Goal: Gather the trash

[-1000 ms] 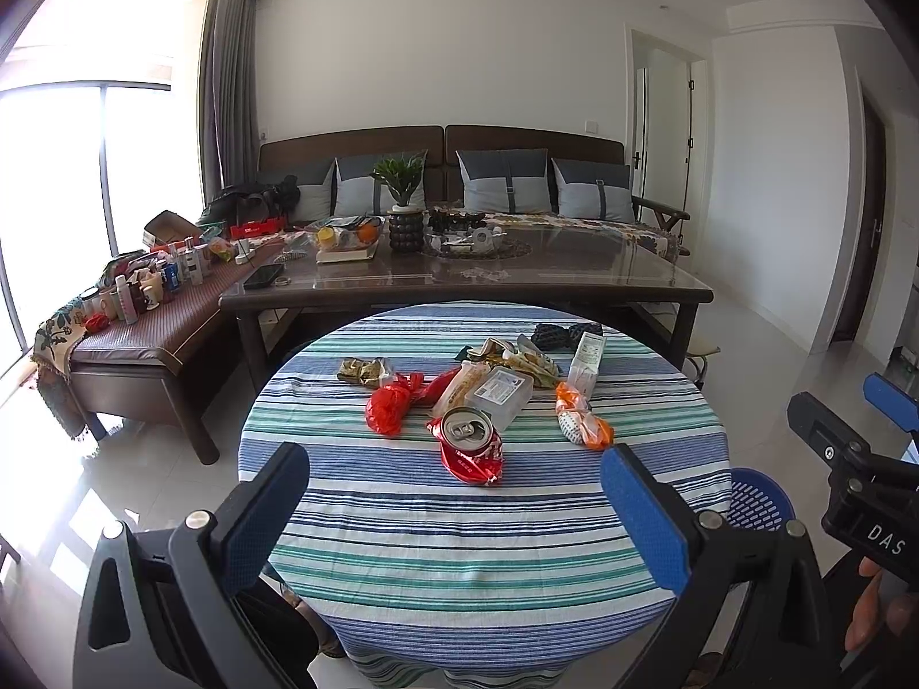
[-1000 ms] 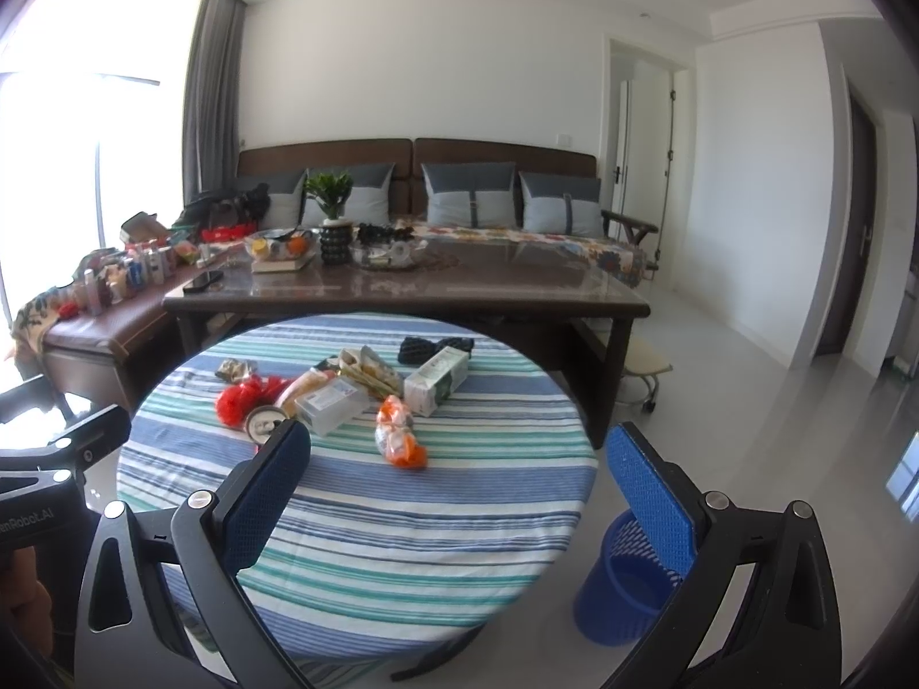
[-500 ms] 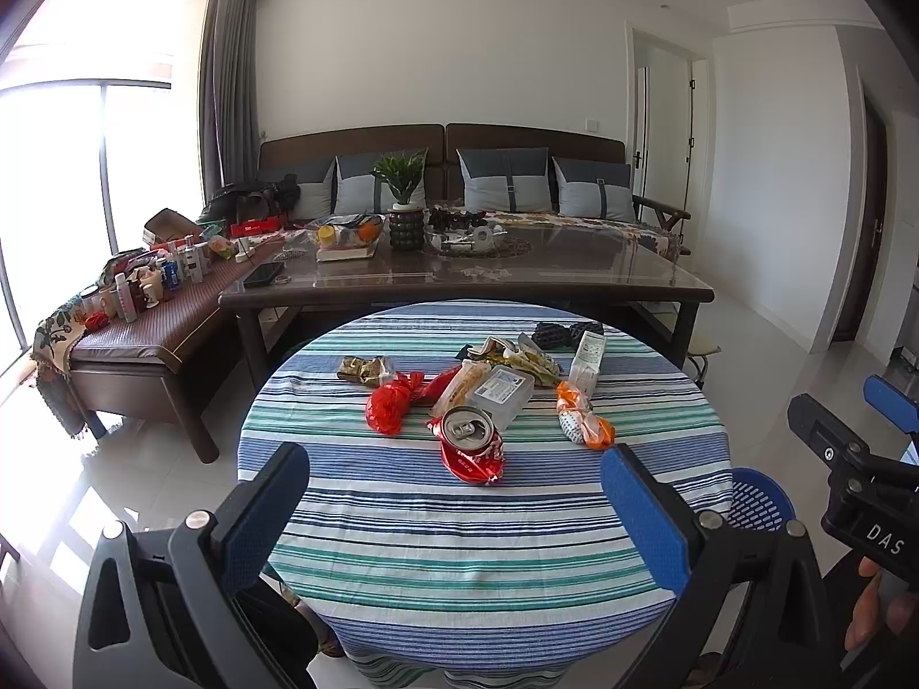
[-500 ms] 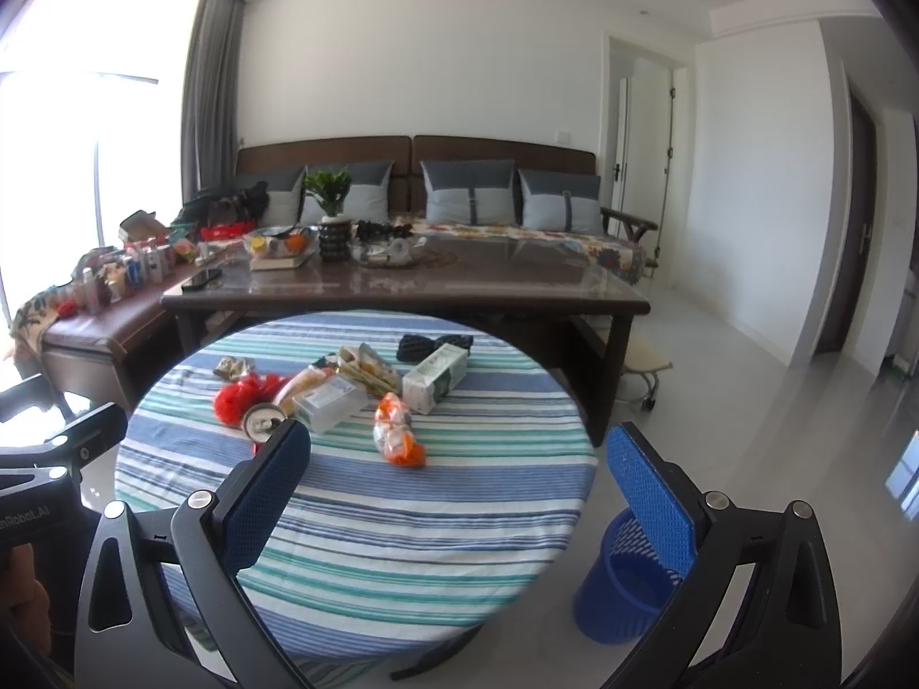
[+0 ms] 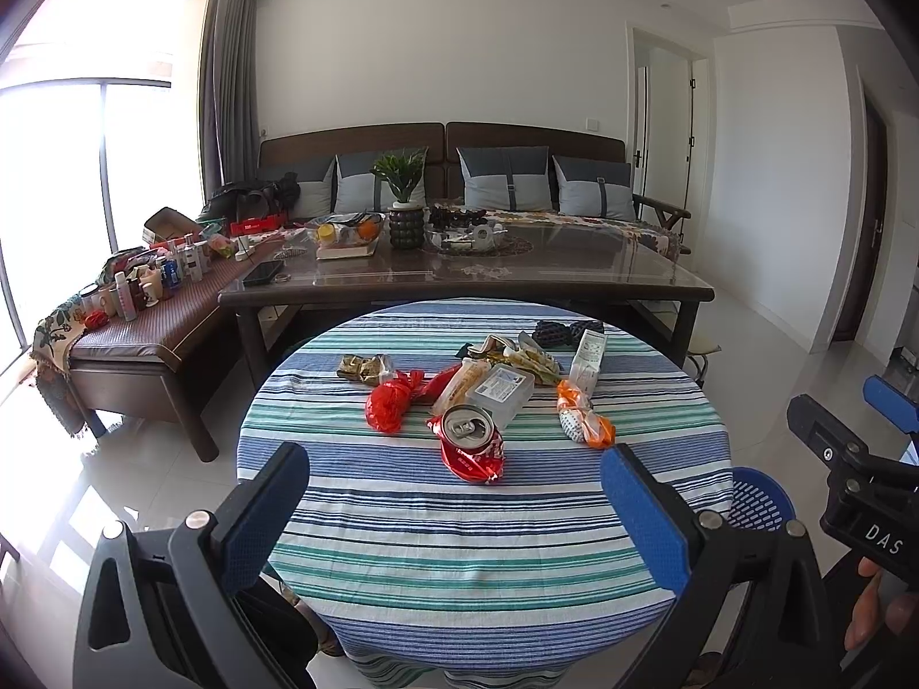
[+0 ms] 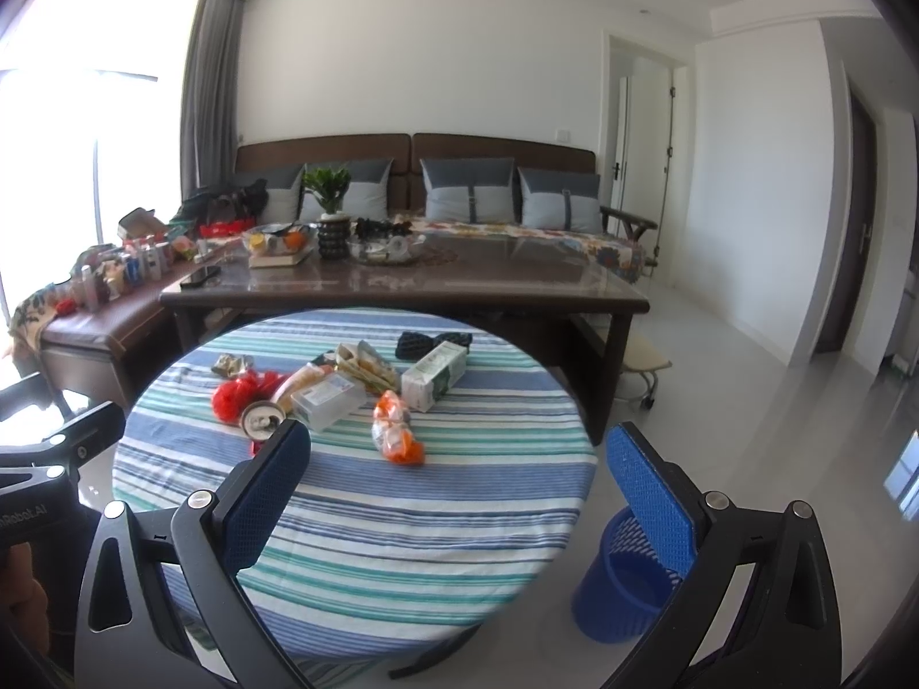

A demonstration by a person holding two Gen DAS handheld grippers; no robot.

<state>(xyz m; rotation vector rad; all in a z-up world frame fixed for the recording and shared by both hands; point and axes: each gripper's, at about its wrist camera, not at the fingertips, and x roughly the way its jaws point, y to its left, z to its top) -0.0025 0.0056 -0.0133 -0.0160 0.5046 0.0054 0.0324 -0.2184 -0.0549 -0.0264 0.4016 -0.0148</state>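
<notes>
— Trash sits heaped mid-surface: crushed red can (image 5: pixel 472 443), red plastic bag (image 5: pixel 389 404), clear plastic box (image 5: pixel 498 394), orange wrapper (image 5: pixel 585 422), white carton (image 5: pixel 589 358). Round striped surface (image 5: pixel 459 540) otherwise bare. Claws?

— Left claw (image 5: pixel 454 508) spread wide, holding nothing, hovering short of the near edge. Right claw (image 6: pixel 456 494) likewise spread and unladen. Blue bin (image 6: pixel 623 585) stands on the floor just beside the surface, on the right.

— Hazards?

— Pieces touch or overlap, so closing on the can may drag the bag or box along. The can looks dented and could slip from the pads. Loose tablecloth may bunch under a low approach. Light wrappers could miss the narrow bin if released high.
</notes>
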